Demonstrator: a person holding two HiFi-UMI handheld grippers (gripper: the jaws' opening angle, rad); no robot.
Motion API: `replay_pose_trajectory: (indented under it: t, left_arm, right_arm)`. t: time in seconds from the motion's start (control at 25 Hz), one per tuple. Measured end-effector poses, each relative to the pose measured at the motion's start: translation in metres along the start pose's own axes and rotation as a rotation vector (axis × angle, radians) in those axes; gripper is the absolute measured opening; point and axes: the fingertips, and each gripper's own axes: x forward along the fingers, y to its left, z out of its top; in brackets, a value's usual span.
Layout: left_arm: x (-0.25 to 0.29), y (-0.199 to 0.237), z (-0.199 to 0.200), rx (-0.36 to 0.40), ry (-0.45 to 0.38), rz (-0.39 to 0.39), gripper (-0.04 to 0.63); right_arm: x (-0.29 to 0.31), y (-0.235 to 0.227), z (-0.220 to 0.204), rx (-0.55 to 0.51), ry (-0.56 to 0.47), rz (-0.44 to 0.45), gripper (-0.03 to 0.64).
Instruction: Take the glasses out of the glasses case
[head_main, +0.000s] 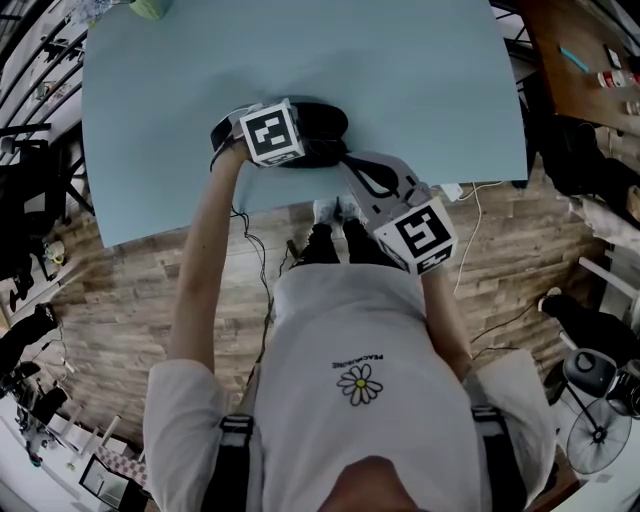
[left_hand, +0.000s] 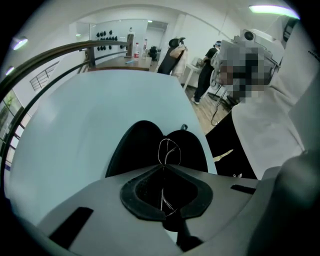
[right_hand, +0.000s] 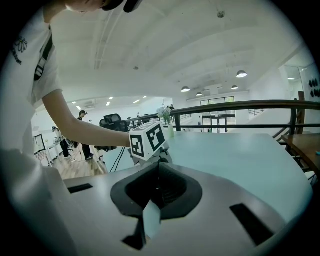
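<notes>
My left tool has its jaws shut on the thin wire glasses. Just beyond, the black glasses case lies open on the pale blue tabletop.

The table has a smooth, matt, pale-blue top. The glasses case is black and dull, with no shine. The glasses are thin metal wire that glints. The left gripper and right gripper are grey matt plastic. The floor is grainy wood planks, and the shirt is white cloth.

Left tool, right tool: both closed
</notes>
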Motion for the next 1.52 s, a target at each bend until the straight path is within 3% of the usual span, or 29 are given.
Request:
replay_pose_trajectory:
  t: [0.28, 0.8, 1.52]
  left_arm:
    - [-0.003, -0.005, 0.012, 0.073, -0.02, 0.022, 0.018]
    - [-0.025, -0.007, 0.019, 0.024, -0.046, 0.084, 0.017]
    - [-0.137, 0.006, 0.049, 0.041, -0.164, 0.44, 0.017]
  right_arm:
    - [-0.002, -0.002, 0.004, 0.014, -0.015, -0.01, 0.009]
    - [-0.007, -0.003, 0.011, -0.01, -0.036, -0.011, 0.009]
    - [-0.018, -0.017, 0.06, -0.132, -0.148, -0.116, 0.009]
